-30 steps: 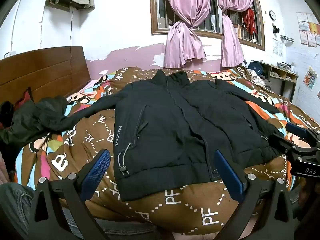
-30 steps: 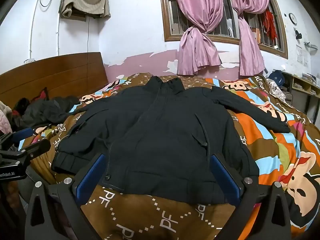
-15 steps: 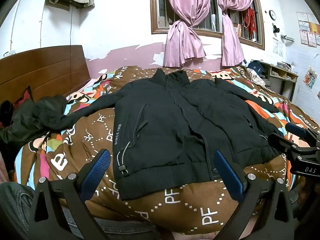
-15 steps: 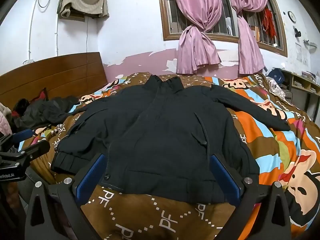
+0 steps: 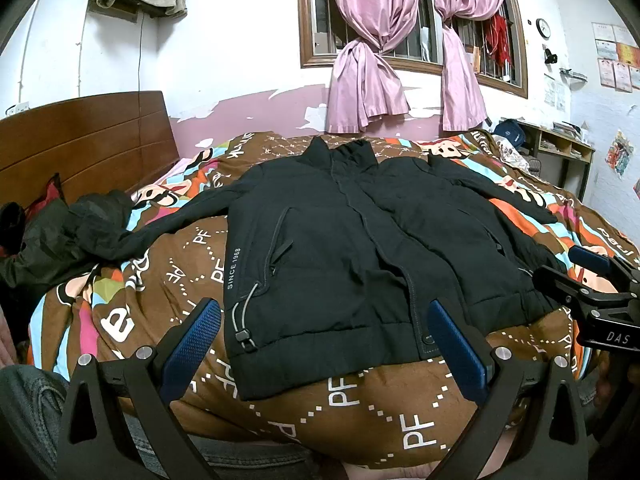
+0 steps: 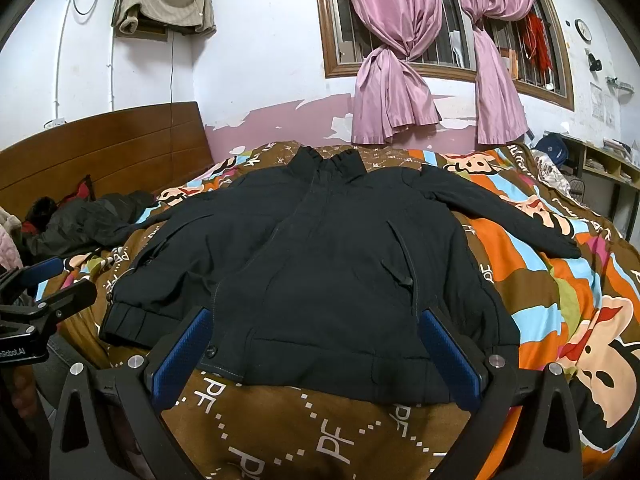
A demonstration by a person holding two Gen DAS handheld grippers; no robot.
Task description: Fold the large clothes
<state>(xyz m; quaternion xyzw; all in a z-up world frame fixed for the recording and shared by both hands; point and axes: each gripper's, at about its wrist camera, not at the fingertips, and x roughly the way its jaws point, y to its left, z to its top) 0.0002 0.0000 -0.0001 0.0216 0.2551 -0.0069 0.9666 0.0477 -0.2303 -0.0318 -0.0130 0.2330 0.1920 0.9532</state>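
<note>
Left wrist view: almost nothing has changed over the last second. Black jacket (image 5: 360, 264) stays flat, front up, sleeves spread on the patterned bedspread (image 5: 344, 412). Left gripper (image 5: 324, 344) and right gripper (image 6: 316, 354) still hover spread wide, empty, near the hem. Folding not begun.

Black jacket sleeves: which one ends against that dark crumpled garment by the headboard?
The sleeve on the image-left side of the black zip-up jacket; its cuff reaches the dark crumpled garment. The other sleeve lies alone on the patterned bedspread.
</note>
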